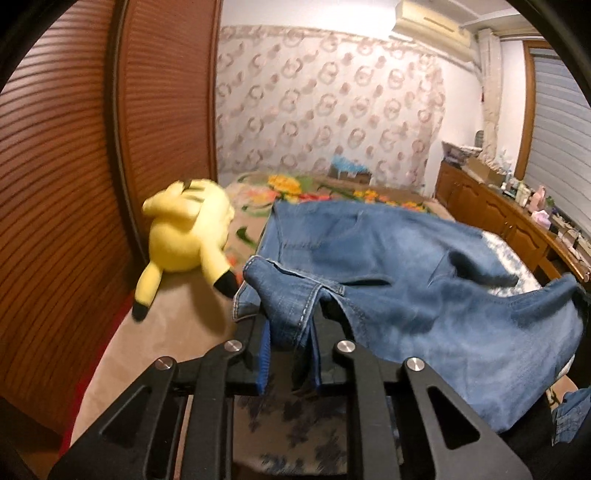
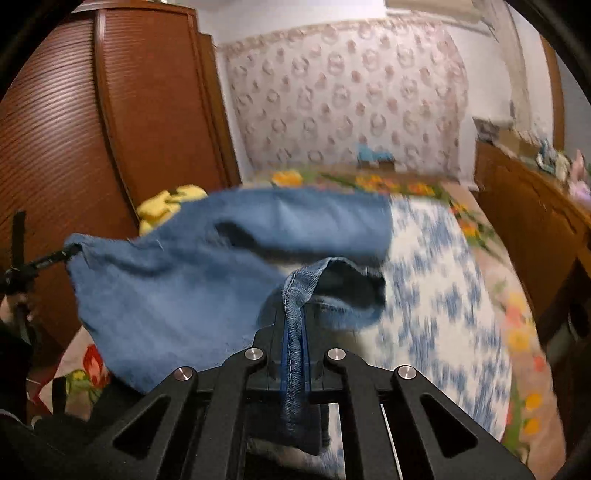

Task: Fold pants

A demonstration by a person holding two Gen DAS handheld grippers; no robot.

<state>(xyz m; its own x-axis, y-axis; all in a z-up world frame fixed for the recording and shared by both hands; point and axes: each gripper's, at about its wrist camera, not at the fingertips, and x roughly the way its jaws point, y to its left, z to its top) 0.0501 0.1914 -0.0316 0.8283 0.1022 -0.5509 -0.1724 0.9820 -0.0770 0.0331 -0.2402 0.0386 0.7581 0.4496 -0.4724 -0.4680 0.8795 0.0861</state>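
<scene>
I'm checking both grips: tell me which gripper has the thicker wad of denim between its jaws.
The left gripper: it clamps a bunched corner of the jeans, several layers thick. The right gripper pinches only one thin stitched hem edge.

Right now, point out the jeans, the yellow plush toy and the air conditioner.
jeans (image 1: 388, 251): left wrist view, middle of the denim.
yellow plush toy (image 1: 184, 232): left wrist view, its back.
air conditioner (image 1: 432, 22): left wrist view, front panel.

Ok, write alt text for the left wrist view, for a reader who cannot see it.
The left gripper is clamped on a bunched edge of blue jeans, which lift off a bed and stretch right toward the other gripper. A yellow plush toy lies left of them, beside a brown slatted wardrobe.
</scene>
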